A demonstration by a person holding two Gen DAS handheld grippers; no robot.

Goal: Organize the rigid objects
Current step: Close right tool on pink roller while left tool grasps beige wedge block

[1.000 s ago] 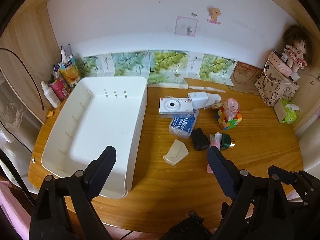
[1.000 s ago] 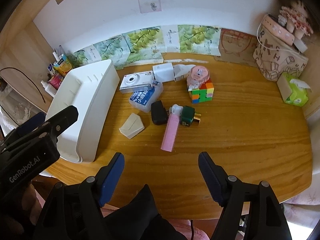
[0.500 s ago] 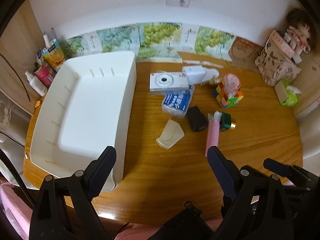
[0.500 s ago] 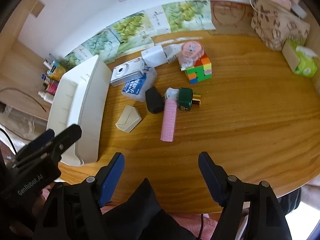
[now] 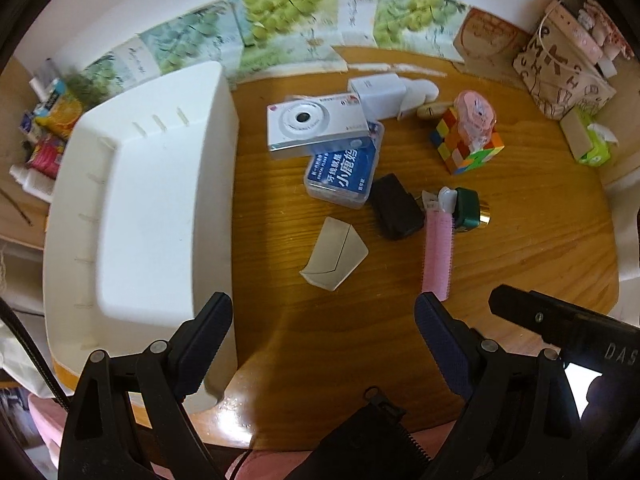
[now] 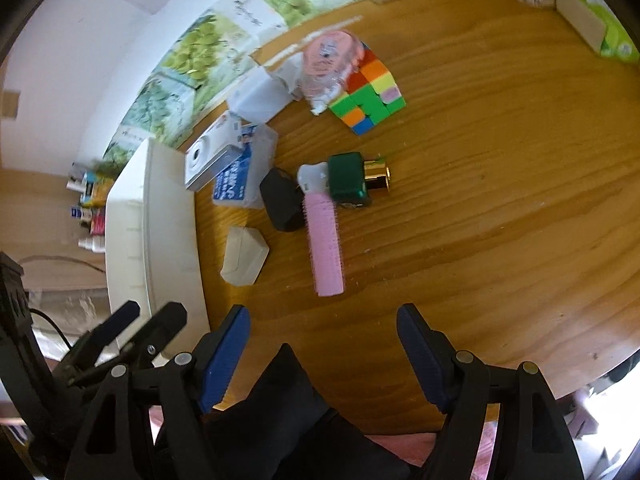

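Both tools, left and right, wide open and empty, have closed in on the pink bristly hair roller; white plastic bin unfilled.

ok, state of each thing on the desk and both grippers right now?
Left gripper: open, holding nothing.
Right gripper: open, holding nothing.
Large white plastic bin: nothing visible inside.
Silver compact camera: resting on the blue-labelled clear plastic box.
Pink hair roller: lying flat.
Multicoloured puzzle cube: scrambled, a pink item on top.
Small black pouch: closed.
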